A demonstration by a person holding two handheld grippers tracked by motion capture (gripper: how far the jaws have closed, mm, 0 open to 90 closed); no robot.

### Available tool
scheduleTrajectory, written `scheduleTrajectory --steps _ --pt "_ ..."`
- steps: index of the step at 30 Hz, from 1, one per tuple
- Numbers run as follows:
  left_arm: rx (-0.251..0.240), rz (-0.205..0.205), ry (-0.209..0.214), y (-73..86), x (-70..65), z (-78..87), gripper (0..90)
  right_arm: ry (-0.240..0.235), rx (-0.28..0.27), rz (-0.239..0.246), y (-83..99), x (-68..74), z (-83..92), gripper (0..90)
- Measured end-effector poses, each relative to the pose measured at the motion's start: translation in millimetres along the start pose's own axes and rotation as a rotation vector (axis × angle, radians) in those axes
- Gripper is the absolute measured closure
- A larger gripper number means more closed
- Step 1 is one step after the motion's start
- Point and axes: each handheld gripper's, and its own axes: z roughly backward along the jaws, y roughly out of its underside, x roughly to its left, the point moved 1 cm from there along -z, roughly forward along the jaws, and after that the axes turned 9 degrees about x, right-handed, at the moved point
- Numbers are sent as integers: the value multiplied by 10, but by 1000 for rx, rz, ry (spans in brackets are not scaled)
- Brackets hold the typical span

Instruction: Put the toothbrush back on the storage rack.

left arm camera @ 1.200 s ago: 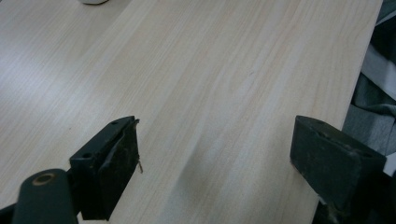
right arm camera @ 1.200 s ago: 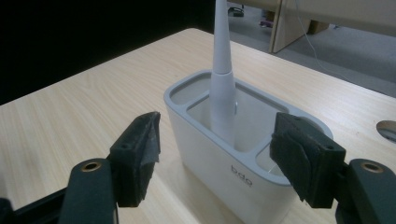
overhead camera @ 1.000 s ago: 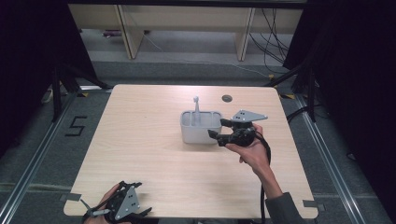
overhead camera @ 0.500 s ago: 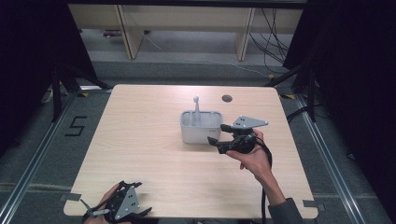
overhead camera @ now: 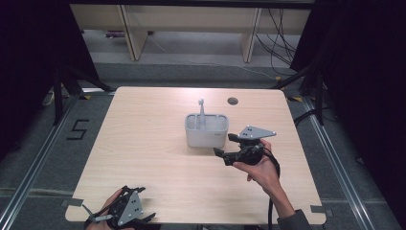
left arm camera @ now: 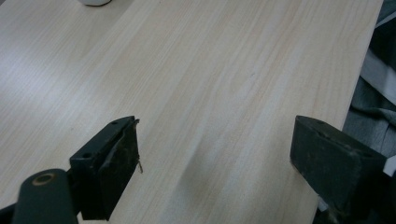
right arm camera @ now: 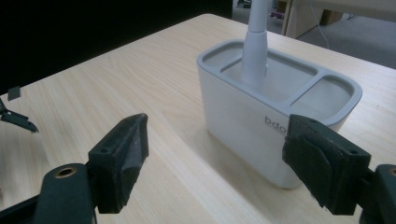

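A white holder [overhead camera: 206, 132] with several compartments stands at the middle of the table, and a white handle [overhead camera: 201, 109] rises upright from its left compartment. My right gripper [overhead camera: 224, 155] hovers just right of and nearer than the holder, pointing at it. In the right gripper view the holder [right arm camera: 261, 116] and the handle [right arm camera: 256, 42] sit close ahead of my right gripper [right arm camera: 215, 158]; its jaws have just been opening and stand wide with nothing between them. My left gripper [overhead camera: 141, 216] rests at the table's near left corner. In the left gripper view, my left gripper [left arm camera: 215, 154] is open over bare wood.
The wooden table [overhead camera: 143, 143] has a round hole [overhead camera: 232, 101] near its far edge. Pale shelving legs and cables stand on the floor beyond. A "5" mark [overhead camera: 76, 129] lies on the floor at the left. A cable trails from the right gripper along the forearm.
My right gripper has drawn back from the holder toward the person's side of the table and sunk slightly. The left gripper has stayed where it was.
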Motion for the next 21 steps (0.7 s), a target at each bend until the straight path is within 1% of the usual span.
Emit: scheduleTrajectory --steps 1,2,4,5,6,7,9,10,11,12,14,15,16,17,18,19,20,21 --pt "-4 0 1 1 0 -4 150 -8 -1 -10 14 7 -9 221" --pt "2 -1 -1 2 0 0 150 5 8 1 52 18 -7 221" --pt "-2 2 0 4 -2 -2 150 2 1 2 65 24 -20 221" --pt "-1 1 -1 4 1 -1 150 2 12 5 92 36 -24 221" --pt "1 -2 -3 5 5 2 150 -21 8 -17 106 56 -45 221" --pt "-12 10 6 6 -4 -5 150 -14 14 10 113 50 -46 220" --pt "4 -3 -3 9 4 4 150 -15 19 10 141 75 -64 220" --pt "-2 3 -2 7 0 0 150 -13 30 -13 154 99 -58 220" --pt "1 0 -2 4 2 1 150 -7 20 22 164 84 -71 220" --pt "2 -1 -2 1 0 2 150 -3 23 28 190 99 -81 221" --pt "7 -7 -7 3 4 2 150 -12 26 33 200 102 -86 220" --pt "7 -6 -6 6 2 6 150 -24 37 13 219 123 -91 220" --pt "-9 11 1 7 -6 -3 150 -38 34 19 231 128 -105 220" --pt "-6 9 -3 7 0 -2 150 -30 44 4 251 149 -97 220" --pt "-8 9 -9 8 0 -5 150 -26 33 15 260 145 -110 220" --pt "-9 11 -12 8 -4 -6 150 -24 42 30 270 142 -103 220" --pt "9 -6 -16 8 7 4 150 -19 48 30 295 151 -108 220" --pt "5 -5 -6 8 5 9 150 -19 48 30 295 151 -108 220"
